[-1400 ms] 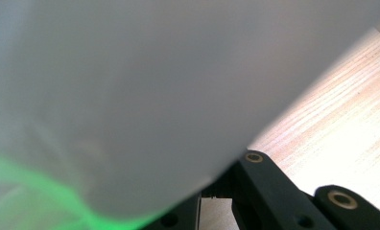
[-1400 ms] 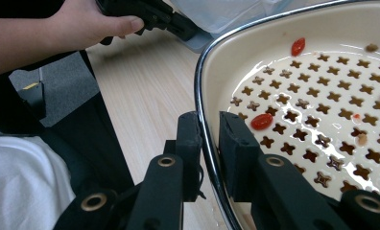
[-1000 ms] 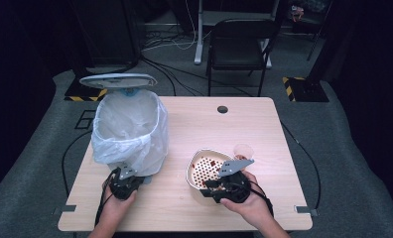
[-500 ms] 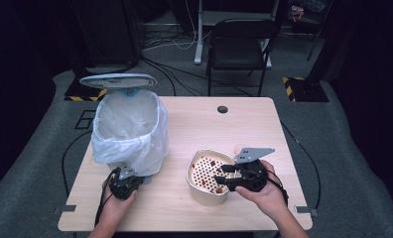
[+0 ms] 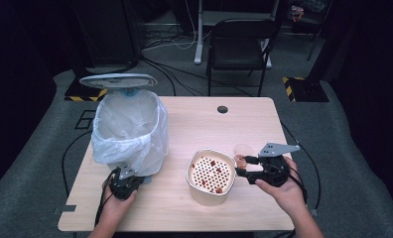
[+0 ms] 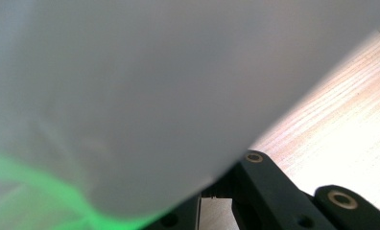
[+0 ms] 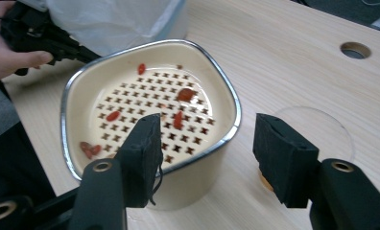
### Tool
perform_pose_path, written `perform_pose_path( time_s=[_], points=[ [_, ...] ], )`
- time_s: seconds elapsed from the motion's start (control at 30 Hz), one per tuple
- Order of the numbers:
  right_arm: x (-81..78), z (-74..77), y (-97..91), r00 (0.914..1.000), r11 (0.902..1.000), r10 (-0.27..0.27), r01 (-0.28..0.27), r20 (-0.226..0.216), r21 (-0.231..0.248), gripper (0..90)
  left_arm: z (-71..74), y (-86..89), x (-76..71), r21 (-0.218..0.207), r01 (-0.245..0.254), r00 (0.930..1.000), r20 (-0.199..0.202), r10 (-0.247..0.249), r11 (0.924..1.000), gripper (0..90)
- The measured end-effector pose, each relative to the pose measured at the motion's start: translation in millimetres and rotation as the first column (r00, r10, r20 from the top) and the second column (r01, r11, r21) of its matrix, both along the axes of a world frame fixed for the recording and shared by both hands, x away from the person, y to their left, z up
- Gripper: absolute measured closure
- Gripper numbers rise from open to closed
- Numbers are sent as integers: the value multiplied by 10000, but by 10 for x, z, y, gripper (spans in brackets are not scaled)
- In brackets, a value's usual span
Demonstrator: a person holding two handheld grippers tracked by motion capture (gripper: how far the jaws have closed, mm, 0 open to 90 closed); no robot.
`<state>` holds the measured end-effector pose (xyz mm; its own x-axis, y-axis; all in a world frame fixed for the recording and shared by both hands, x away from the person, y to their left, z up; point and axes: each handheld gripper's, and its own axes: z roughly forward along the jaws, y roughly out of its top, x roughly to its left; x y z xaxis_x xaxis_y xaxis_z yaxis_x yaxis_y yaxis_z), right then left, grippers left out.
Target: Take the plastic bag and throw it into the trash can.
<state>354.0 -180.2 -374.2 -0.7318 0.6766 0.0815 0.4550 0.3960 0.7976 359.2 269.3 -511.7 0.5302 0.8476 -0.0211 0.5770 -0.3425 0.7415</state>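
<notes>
High view: two hand-held grippers work at a wooden table (image 5: 194, 119), one at the bin, one at the strainer bowl.

At the left, the left gripper (image 5: 126, 177) is clenched on the white plastic bag (image 5: 130, 129) that lines the bin, low on the near side. In the middle stands the cream strainer bowl (image 5: 212, 175), with small red pieces on its perforated bottom. At the right, the right gripper (image 5: 242, 165) is just beside the bowl's right rim; its jaws have just been opening and stand released, pressing on nothing, one over the rim and one outside.
</notes>
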Motion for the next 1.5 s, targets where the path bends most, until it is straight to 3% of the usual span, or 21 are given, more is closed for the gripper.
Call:
perform_pose_path(
  time_s=[0.43,0.7,1.27,1.5],
  points=[
    [95,-162,-247,9952,9945,-963,971,197,-402,283,2,2,0,22,21,10000,-32,-21,10000,900],
    [236,-411,-301,9898,9885,-1426,1421,-57,-522,182,0,4,2,-4,42,10000,-6,-42,10000,900],
    [530,-781,-242,9817,9813,-1886,1873,-266,-441,158,3,15,4,-7,109,9999,-55,-110,9999,900],
    [640,-866,-183,9823,9799,-1858,1836,-221,-782,158,-1,13,4,-57,48,10000,-40,-48,10000,900]
  ],
)
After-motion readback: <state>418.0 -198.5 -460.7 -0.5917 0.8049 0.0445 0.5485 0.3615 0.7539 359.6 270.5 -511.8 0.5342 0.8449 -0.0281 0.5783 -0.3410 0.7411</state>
